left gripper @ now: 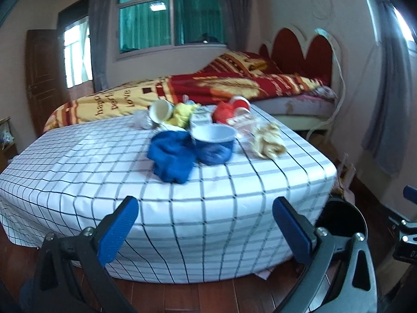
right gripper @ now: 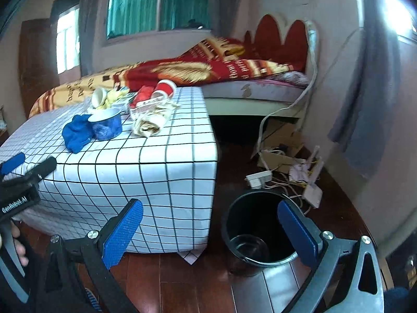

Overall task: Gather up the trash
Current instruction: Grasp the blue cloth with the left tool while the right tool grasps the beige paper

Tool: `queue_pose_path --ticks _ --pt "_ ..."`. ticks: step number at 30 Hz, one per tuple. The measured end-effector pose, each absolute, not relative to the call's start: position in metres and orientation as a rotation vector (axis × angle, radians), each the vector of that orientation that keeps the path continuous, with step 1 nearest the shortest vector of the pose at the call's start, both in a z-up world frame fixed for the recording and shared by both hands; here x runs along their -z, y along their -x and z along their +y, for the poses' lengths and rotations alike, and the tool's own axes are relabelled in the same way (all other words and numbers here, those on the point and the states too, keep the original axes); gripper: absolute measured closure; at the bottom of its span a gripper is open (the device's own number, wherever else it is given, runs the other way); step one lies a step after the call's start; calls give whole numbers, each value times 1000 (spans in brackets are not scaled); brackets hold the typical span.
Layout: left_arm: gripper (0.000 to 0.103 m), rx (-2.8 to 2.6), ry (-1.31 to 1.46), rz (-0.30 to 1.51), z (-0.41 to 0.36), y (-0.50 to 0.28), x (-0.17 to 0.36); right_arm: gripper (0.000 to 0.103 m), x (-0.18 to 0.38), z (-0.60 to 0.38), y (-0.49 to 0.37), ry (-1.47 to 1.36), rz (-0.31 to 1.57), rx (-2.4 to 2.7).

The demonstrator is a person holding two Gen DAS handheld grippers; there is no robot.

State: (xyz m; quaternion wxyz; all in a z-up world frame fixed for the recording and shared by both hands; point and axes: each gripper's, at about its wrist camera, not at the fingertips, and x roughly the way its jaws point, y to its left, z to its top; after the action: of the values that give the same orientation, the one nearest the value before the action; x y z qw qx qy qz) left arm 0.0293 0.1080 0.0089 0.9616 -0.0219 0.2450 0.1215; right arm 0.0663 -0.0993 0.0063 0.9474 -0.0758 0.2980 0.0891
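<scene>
Surface (left gripper: 104,161) with checked cloth in front of bed (left gripper: 234,83). Trash pile (left gripper: 203,127) on surface's far part: blue rag, bowl, cups, crumpled paper. Black bin (right gripper: 255,234) on floor beside surface's right corner. Left claw (left gripper: 206,229) wide, empty, before surface. Right claw (right gripper: 211,232) wide, empty, near bin.

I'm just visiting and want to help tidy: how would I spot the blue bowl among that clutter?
Find the low table under the white checked cloth beside the bed. The trash sits at its far end; the blue bowl stands upright at the front of the pile, beside a crumpled blue cloth. Only it has a white inside and open round rim.
</scene>
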Motion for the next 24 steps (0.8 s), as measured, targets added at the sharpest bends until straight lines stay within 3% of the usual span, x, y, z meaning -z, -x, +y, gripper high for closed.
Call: queue_pose_path --ticks 20,24 --pt "1 -296 156 581 190 -110 2 0 -7 0 -187 259 550 -354" --pt "10 -282 159 616 199 -130 10 4 -1 16 -219 270 579 -368"
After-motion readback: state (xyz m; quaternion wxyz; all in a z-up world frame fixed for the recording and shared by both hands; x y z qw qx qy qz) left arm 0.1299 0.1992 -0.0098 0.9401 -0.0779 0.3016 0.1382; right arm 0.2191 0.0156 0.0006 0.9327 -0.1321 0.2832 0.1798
